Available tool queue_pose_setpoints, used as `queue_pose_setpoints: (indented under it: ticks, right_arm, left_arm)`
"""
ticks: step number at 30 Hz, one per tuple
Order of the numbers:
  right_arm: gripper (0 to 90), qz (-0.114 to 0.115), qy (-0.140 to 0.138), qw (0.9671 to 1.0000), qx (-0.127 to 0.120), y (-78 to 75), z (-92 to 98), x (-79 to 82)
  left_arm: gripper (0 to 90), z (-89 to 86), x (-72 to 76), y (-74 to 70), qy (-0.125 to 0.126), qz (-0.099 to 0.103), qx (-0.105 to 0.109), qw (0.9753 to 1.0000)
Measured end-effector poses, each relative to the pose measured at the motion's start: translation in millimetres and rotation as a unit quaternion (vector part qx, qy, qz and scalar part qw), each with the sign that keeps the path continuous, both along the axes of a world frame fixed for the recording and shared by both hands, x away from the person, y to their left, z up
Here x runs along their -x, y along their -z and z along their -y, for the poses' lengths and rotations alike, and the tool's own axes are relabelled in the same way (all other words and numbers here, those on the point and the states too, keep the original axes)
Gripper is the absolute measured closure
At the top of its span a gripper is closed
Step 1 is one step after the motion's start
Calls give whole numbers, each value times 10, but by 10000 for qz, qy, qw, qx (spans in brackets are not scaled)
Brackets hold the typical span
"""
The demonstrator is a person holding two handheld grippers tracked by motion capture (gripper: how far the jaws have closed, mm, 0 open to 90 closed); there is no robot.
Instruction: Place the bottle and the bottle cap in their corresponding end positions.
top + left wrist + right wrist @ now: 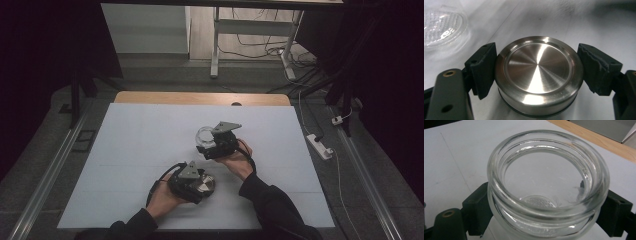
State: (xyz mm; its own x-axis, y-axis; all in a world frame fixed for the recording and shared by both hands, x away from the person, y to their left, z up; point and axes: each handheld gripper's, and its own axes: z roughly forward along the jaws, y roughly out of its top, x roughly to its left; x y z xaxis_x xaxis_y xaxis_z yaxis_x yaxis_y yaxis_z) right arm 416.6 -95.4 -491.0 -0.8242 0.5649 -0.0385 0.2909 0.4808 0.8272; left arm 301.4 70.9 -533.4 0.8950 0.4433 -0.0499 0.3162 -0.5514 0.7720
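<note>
- Holding the steel lid (539, 75) between its jaws, your left gripper (537, 72) sits low in the left gripper view; the left pad presses the lid's rim, while the right pad stands just beside the rim with a sliver of gap that you cannot judge for certain; the lid rests on the white table sheet (579, 22).
- Your right gripper (549, 210) clamps the glass jar (547, 182) from both sides, jaws spread to the jar's width; the jar stands upright, mouth open, in the centre of the right gripper view.
- In the high view your left gripper (192, 182) lies at lower centre with the lid (205, 184) peeking out at its right; your right gripper (220, 142) sits just above and right of it, the jar (204, 136) at its left edge.
- The jar's lower half is cut off by the bottom of the right gripper view; both grippers' pads are hidden under the bodies in the high view.
- The left gripper view alone catches the jar's dimpled base (441, 25) at upper left, blurred.
</note>
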Motion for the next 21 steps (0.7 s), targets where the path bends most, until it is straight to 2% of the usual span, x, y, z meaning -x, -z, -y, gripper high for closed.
queue_pose_setpoints:
  ticks: [8,21]
  right_arm:
    - [149,8,6,10000,27,47,-16,-7]
    - [148,-57,-59,9998,161,135,-73,10]
  left_arm:
    - [204,27,-34,34,-10,-36,-217,9998]
    - [203,34,-56,37,-38,-125,-256,9996]
